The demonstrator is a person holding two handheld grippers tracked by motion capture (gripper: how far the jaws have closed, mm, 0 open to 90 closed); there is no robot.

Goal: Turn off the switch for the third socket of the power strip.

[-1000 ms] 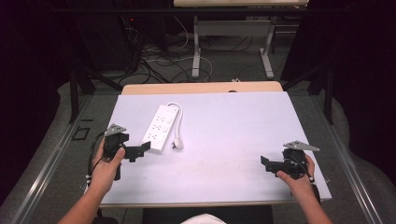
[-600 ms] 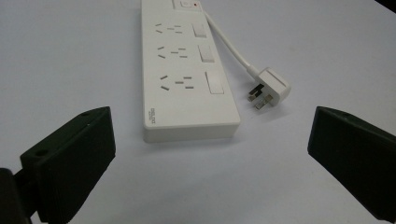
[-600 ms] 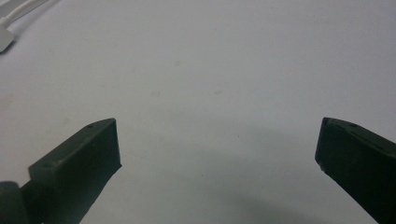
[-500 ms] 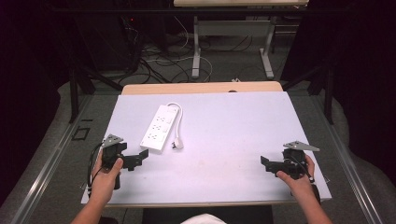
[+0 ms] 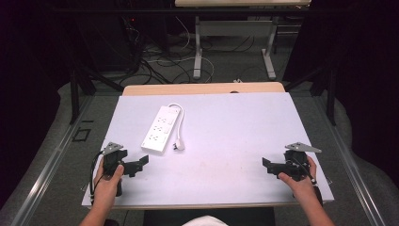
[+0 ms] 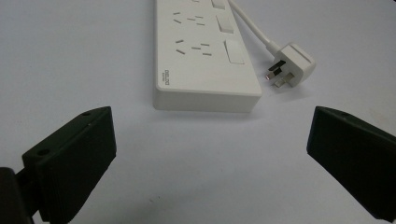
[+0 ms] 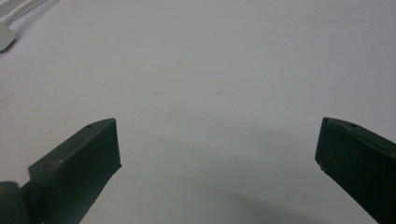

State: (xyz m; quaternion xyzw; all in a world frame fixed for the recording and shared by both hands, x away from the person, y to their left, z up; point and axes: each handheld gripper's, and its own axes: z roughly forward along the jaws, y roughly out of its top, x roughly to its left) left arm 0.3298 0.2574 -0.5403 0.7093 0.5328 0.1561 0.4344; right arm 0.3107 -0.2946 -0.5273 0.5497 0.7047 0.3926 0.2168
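Left gripper [image 5: 141,162] jaws apart, empty, just short of the white power strip [image 5: 160,129] lying far-left on the table [image 5: 235,127], plug [image 6: 292,64] probably resting loose beside it; right gripper [image 5: 268,165] apart, near-right.

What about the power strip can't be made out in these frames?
- Power strip: far end cut off by the top edge of the left gripper view.
- Its printed label: too small to read.
- Plug: mostly cut off by the left edge of the right gripper view.
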